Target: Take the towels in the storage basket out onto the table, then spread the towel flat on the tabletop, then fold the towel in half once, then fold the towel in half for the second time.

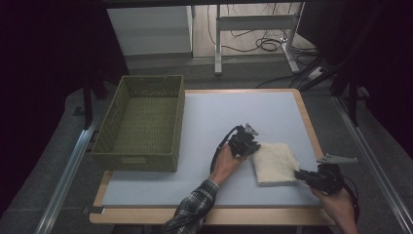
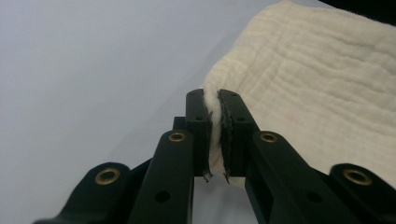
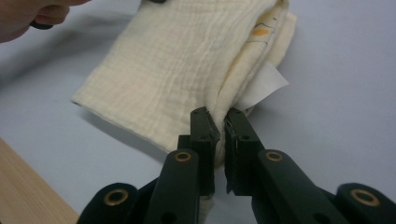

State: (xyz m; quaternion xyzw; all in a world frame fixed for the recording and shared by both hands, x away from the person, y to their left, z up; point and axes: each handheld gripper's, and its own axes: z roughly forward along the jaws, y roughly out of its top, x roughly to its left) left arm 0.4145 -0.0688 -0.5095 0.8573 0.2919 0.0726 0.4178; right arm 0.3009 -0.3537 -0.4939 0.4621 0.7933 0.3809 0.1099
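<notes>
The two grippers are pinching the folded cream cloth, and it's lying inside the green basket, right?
Not quite. Both grippers do pinch the folded cream cloth, but it lies on the grey table mat, beside the green basket, not inside it. The high view shows this.

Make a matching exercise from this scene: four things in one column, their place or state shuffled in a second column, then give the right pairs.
Things:
1. folded cream cloth
2. green woven basket
3. left gripper
4. right gripper

Places or states:
A. shut on the cloth's near right corner
B. stands empty at the table's left side
C. lies on the grey mat, pinched at two corners
D. shut on the cloth's far left corner

Pairs: 1-C, 2-B, 3-D, 4-A
</notes>
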